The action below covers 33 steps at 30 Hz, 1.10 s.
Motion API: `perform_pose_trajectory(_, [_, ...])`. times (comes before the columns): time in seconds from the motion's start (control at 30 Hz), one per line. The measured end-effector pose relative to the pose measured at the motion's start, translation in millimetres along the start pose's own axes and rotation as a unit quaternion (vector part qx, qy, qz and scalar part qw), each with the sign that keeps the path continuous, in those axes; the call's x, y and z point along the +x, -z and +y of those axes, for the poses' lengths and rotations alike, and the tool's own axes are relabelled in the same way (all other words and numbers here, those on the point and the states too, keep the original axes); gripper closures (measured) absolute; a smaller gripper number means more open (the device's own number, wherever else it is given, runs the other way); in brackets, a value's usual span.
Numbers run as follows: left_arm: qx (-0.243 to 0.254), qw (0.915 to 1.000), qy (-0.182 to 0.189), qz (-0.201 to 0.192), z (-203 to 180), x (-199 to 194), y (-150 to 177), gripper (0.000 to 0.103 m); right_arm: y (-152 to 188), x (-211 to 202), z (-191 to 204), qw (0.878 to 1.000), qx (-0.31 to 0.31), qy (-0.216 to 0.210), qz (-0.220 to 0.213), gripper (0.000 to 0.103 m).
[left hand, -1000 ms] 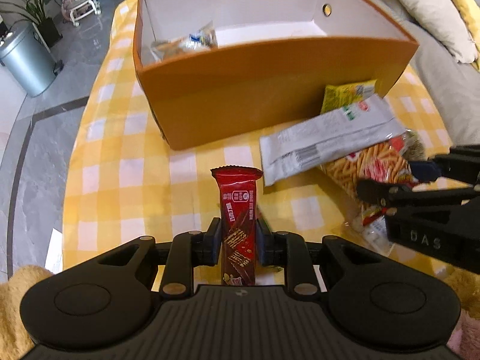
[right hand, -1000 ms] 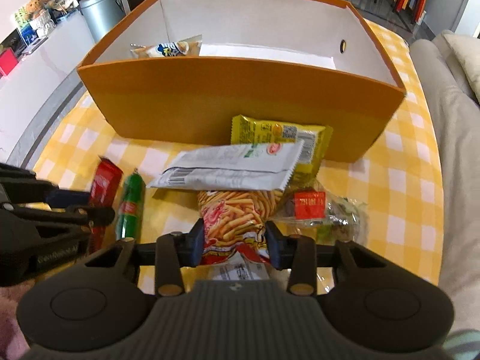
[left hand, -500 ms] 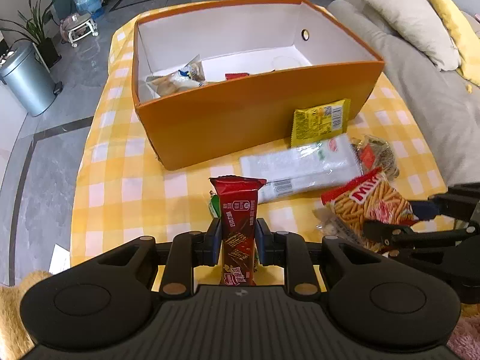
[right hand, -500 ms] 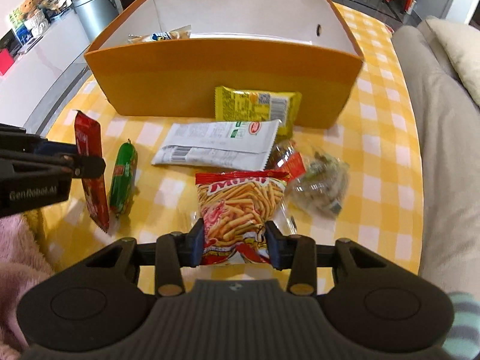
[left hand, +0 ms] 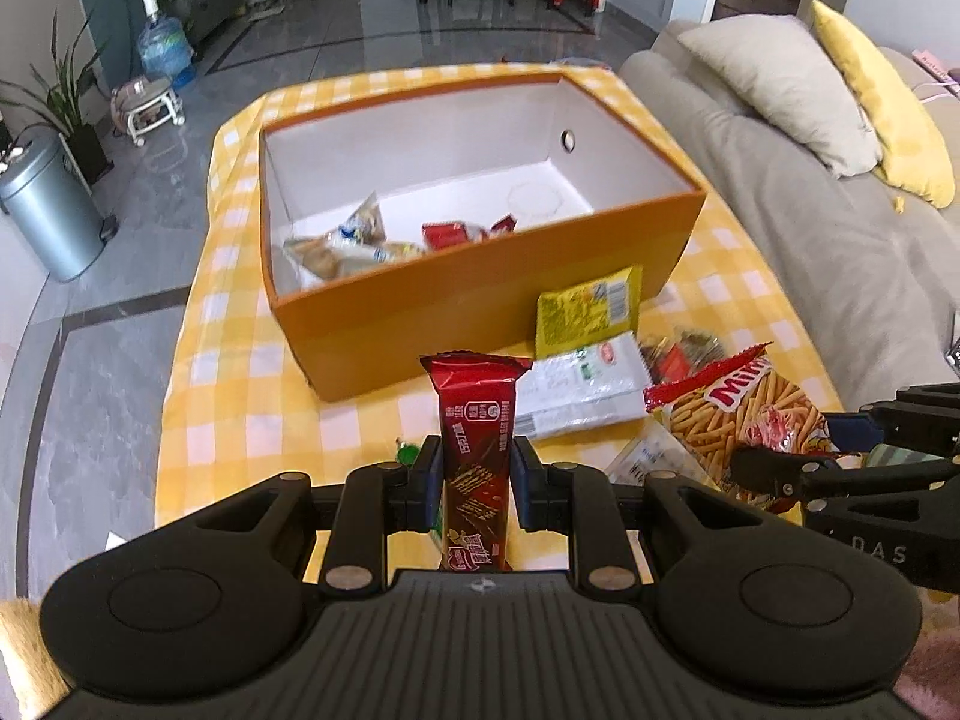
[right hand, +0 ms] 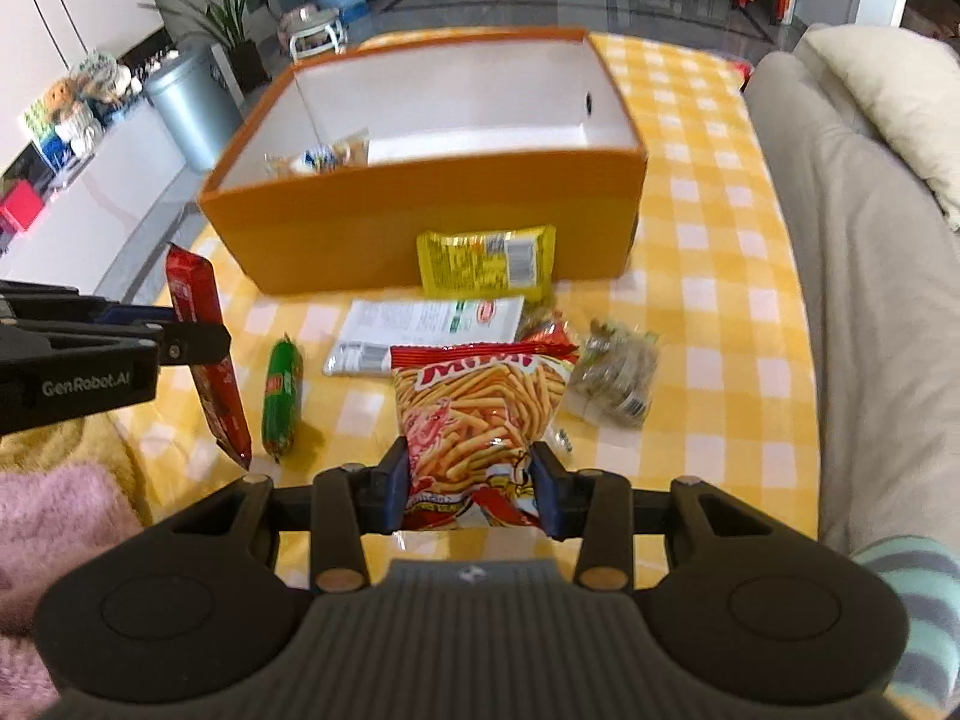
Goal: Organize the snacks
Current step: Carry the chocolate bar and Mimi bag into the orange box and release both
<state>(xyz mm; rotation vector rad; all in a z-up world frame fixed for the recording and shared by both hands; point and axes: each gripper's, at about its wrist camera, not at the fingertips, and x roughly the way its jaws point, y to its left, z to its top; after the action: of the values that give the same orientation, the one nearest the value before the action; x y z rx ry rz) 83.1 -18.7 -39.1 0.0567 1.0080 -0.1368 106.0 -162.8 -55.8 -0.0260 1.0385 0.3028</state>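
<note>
Orange box (left hand: 480,312) sitting on the checked table (left hand: 240,372), holding a few wrapped snacks (left hand: 360,243). Left gripper (left hand: 474,474) is clamping a red bar (left hand: 475,450); right gripper (right hand: 471,483) is clamping a chip bag (right hand: 480,408), both short of the box.

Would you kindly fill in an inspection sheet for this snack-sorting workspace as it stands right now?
Surface: table under a yellow checked cloth.
Job's things: open orange box holding a few wrapped snacks. On the cloth lie a yellow packet, a white packet, a clear bag and a green sausage snack.
Clutter: nothing seen.
Grippers: left gripper is shut on the red biscuit bar; right gripper is shut on the fries snack bag. Both snacks are off the cloth.
Cables: nothing seen.
Surroundings: grey sofa with cushions, metal bin, water bottle, potted plant.
</note>
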Motion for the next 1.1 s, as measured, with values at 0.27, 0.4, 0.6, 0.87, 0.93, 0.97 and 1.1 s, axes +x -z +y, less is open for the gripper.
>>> perform_pose_trajectory(0.27, [0.026,0.9992,0.004,-0.031,-4.7,-9.3,-24.3,0.078,-20.0,-24.1,-7.2,0.999,0.003,-0.004,-0.046,0.064])
perform_pose_trajectory(0.4, [0.054,0.9975,0.002,-0.046,-7.2,-9.1,-43.5,0.078,-37.9,-26.7,-11.2,0.998,-0.008,-0.007,-0.058,0.064])
perform_pose_trajectory(0.6, [0.079,0.9948,0.009,-0.065,-9.1,-8.3,-73.0,0.078,-73.7,-26.3,-15.5,0.997,-0.036,0.004,-0.075,0.064])
perform_pose_trajectory(0.87, [0.081,0.9948,0.010,-0.061,2.1,5.4,-123.7,0.078,-130.9,-12.2,-16.9,0.995,-0.059,-0.007,-0.078,0.064])
perform_pose_trajectory(0.93, [0.069,0.9959,0.018,-0.056,7.0,12.3,-137.9,0.078,-146.2,-3.7,-17.0,0.995,-0.061,-0.009,-0.074,0.064])
perform_pose_trajectory(0.97, [0.063,0.9965,0.021,-0.051,9.3,16.2,-144.0,0.078,-153.0,1.1,-16.8,0.996,-0.061,-0.010,-0.070,0.064])
perform_pose_trajectory(1.1, [0.055,0.9975,0.021,-0.039,14.5,31.5,-161.1,0.078,-177.1,24.4,-18.2,0.997,-0.062,-0.014,-0.047,0.064])
